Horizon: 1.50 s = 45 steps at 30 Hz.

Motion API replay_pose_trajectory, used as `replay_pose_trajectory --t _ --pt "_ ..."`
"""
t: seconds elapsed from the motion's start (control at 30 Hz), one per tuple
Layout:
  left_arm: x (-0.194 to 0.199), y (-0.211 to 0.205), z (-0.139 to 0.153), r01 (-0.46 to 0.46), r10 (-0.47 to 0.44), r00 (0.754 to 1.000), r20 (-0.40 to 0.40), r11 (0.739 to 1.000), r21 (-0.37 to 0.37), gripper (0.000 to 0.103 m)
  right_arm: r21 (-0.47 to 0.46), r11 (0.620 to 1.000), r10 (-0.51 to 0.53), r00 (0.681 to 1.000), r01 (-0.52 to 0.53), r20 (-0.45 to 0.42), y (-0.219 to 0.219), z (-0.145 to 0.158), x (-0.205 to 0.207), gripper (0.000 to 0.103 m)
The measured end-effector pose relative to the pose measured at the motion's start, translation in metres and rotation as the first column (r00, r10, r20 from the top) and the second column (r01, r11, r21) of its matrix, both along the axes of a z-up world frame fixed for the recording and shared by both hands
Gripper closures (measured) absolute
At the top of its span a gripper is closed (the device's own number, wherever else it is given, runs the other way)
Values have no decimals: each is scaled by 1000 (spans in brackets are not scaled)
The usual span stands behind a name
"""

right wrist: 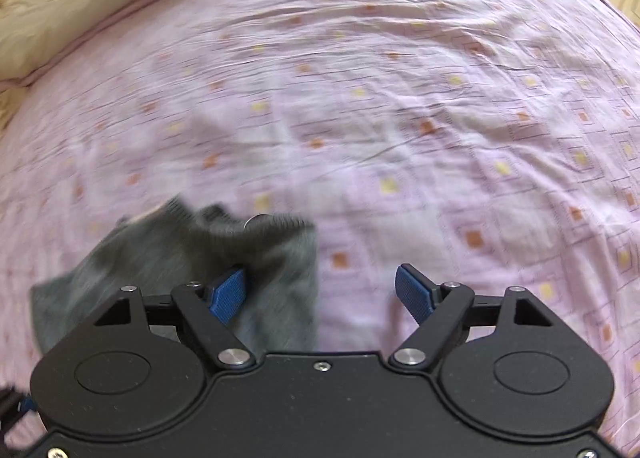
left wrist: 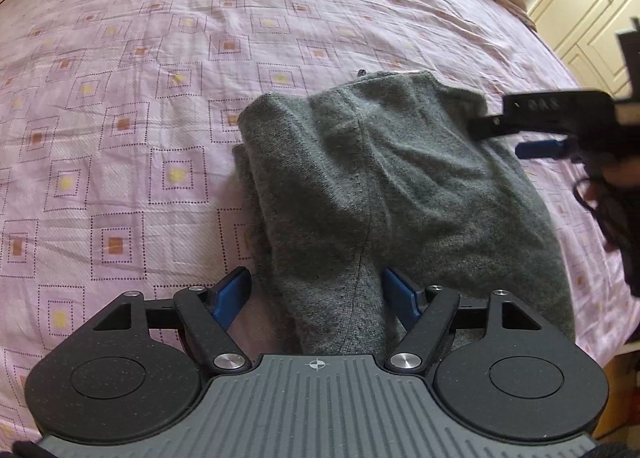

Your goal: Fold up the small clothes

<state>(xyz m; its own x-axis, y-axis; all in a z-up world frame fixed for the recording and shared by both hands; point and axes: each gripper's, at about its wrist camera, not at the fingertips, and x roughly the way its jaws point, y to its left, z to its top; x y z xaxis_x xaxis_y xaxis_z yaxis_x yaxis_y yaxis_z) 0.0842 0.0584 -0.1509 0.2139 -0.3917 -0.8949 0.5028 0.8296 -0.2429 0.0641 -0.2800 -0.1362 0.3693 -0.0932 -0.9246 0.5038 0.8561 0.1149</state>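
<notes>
The gray clothes [left wrist: 384, 186] lie near the bed's [left wrist: 120, 106] right edge, folded over but lumpy. The left hand-held gripper [left wrist: 316, 294] and the right hand-held gripper [right wrist: 322, 290] are wide open, holding nothing. Smoothing looks left.

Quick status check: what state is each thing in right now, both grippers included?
Grey knitted garment: partly folded, rumpled, lying on the bed.
Pink patterned bedsheet: spread out, lightly creased.
Left gripper: jaws open, astride the garment's near end.
Right gripper: jaws open, holding nothing, at the garment's edge.
</notes>
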Motion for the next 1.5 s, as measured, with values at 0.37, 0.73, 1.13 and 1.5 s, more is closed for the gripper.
replay_pose_trajectory --t 0.37,0.73,1.13,1.5 --pt "2 3 11 -78 79 997 -16 997 24 17 -85 994 -63 990 74 122 -28 43 -25 8" --pt "-26 8 60 -160 153 986 61 978 137 0 -118 992 51 986 -32 162 16 87 -102 0" --pt "-94 4 108 -172 161 985 67 966 195 0 -119 976 196 973 -182 119 57 117 -173 0" --pt "-139 -3 142 -185 166 981 105 959 214 1 -83 979 193 978 -186 75 66 139 -214 0"
